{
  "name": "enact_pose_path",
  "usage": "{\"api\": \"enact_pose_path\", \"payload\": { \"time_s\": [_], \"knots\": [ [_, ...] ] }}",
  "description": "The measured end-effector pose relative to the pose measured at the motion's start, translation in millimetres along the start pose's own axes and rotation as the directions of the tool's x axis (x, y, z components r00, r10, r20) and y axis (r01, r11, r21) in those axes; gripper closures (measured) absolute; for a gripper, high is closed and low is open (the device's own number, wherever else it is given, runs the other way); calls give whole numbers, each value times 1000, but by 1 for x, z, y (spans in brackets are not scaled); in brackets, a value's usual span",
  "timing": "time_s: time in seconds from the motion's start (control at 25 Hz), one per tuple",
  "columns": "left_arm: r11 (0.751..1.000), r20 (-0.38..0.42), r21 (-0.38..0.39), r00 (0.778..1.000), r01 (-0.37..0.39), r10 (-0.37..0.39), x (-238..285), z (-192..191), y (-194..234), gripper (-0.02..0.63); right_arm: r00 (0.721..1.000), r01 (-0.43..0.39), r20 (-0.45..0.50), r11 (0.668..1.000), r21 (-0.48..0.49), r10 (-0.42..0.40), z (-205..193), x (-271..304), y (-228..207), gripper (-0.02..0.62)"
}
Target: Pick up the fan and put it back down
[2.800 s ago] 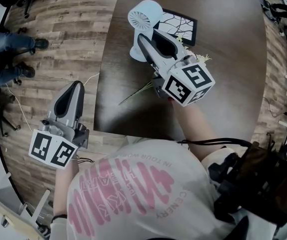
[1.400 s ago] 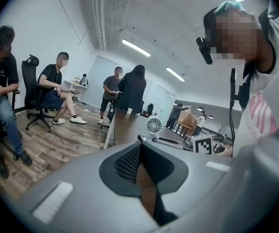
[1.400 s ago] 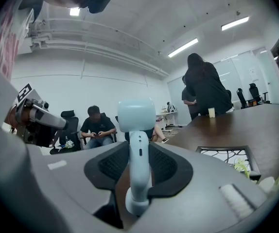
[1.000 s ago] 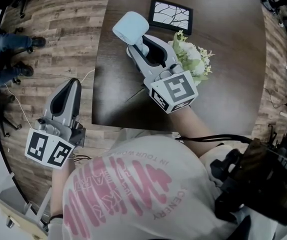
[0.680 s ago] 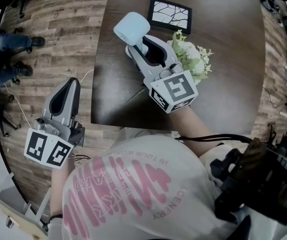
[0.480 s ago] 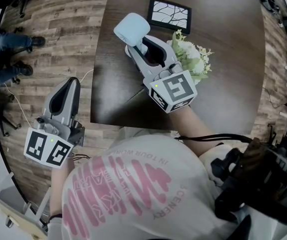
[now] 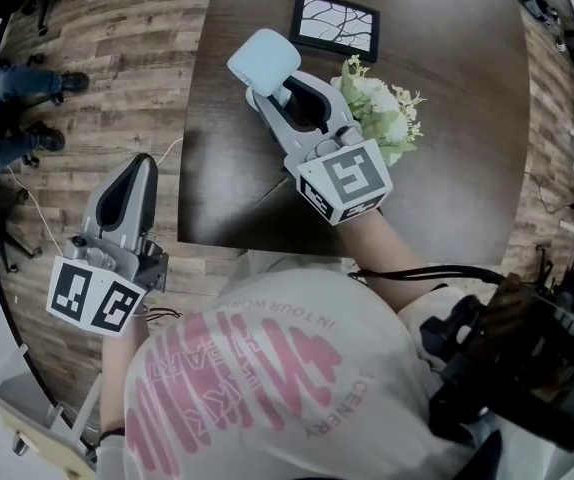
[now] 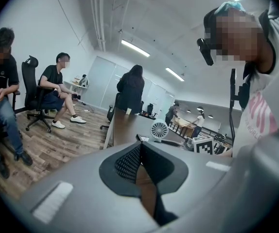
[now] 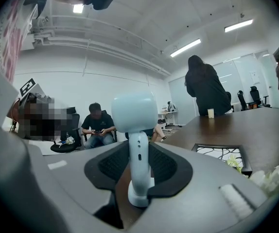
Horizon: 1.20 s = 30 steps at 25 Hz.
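Note:
The small white fan (image 7: pixel 264 60) has its round head turned away from me and sits over the left part of the dark table (image 7: pixel 457 128). My right gripper (image 7: pixel 273 94) is shut on its slim stem, just above the foot. In the right gripper view the fan (image 9: pixel 134 113) stands upright between the two dark pads of that gripper (image 9: pixel 139 171), and both pads touch the stem. My left gripper (image 7: pixel 138 176) hangs over the wooden floor left of the table, shut and holding nothing. Seen from the left gripper (image 8: pixel 139 148), the fan (image 8: pixel 159 130) is far off.
A black-framed picture (image 7: pixel 335 23) lies flat at the table's far side. A bunch of white flowers (image 7: pixel 379 108) lies right of my right gripper. A seated person's legs (image 7: pixel 12 108) and office chairs are on the floor at left. A thin cable (image 7: pixel 172 158) runs off the table's left edge.
Earlier the fan stood by the picture frame with my right gripper around it; now it is held further left with its head turned away. Over the last second nothing has visibly moved.

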<state>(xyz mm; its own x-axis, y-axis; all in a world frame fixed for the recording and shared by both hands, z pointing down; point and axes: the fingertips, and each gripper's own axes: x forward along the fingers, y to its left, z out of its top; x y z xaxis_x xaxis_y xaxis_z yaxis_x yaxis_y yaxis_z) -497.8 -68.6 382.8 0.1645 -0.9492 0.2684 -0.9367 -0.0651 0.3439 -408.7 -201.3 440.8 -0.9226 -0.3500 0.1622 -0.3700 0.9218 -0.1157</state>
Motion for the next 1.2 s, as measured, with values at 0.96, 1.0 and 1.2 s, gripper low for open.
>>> {"api": "enact_pose_path", "payload": {
  "time_s": [0.96, 1.0, 1.2],
  "knots": [
    [1000, 34, 17, 999, 2, -2, -4, 7, -26, 589, 995, -81, -53, 997, 4, 82, -2, -12, 11, 449],
    [1000, 39, 20, 999, 3, -4, -3, 10, -28, 589, 994, -88, -59, 996, -4, 88, -1, -13, 12, 442],
    [999, 63, 38, 998, 21, -24, 0, 18, -42, 589, 991, -110, -74, 994, 11, 110, -1, -28, 12, 430]
  ]
}}
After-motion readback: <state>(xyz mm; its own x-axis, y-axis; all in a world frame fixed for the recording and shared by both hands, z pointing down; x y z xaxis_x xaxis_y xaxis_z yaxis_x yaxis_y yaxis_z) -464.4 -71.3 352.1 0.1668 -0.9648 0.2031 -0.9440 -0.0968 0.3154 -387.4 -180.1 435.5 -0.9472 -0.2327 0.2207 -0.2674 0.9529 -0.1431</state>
